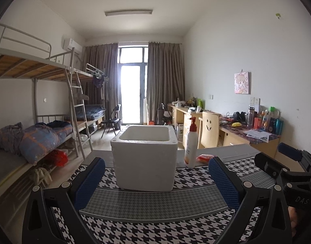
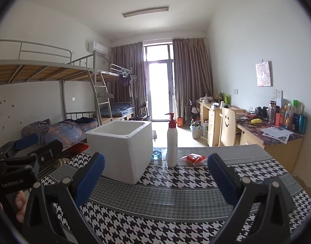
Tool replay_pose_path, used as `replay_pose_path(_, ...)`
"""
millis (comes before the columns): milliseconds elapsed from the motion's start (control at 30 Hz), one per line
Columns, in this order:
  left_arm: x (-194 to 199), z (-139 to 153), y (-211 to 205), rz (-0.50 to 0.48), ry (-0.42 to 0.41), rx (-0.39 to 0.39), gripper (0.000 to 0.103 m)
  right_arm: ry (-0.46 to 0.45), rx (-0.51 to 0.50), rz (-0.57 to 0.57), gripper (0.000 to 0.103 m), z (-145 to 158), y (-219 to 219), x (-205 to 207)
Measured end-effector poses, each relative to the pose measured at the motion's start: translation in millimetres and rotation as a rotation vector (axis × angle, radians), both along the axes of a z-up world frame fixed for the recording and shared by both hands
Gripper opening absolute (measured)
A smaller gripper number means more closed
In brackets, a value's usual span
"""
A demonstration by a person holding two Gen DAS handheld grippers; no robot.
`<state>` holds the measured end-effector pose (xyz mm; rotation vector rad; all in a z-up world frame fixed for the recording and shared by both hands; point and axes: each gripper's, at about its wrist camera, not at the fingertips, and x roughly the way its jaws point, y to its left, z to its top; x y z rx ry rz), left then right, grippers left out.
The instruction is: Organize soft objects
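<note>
Three things stand on the houndstooth table [image 1: 147, 207], taken from left to right: one white foam box [image 1: 145, 158], one white pump bottle [image 1: 191, 144] with a red top, and one small red-orange packet [image 1: 204, 158]. Two grippers hover low over the cloth, the left gripper [image 1: 156, 183] and the right gripper [image 2: 155, 180], each with its blue-padded jaws spread wide and nothing between them.

Only the right wrist view shows a small clear blue-tinted glass object [image 2: 156, 154] between box and bottle, and part of a hand [image 2: 20, 205] at the left edge. Only the left wrist view looks straight into the box's open top.

Soft and crinkly in its clear wrapper, the packet lies flat at the far edge of the cloth, just right of the bottle.
</note>
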<state>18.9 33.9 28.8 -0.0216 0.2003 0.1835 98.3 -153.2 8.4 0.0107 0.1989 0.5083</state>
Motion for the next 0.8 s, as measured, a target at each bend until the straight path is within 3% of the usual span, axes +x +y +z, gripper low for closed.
replay_pose_path(800,-6.8,-20.8,2.4,0.018,0.022,0.009,0.102,0.004,0.017,-0.032,0.102,-25.1,-2.1,-9.5)
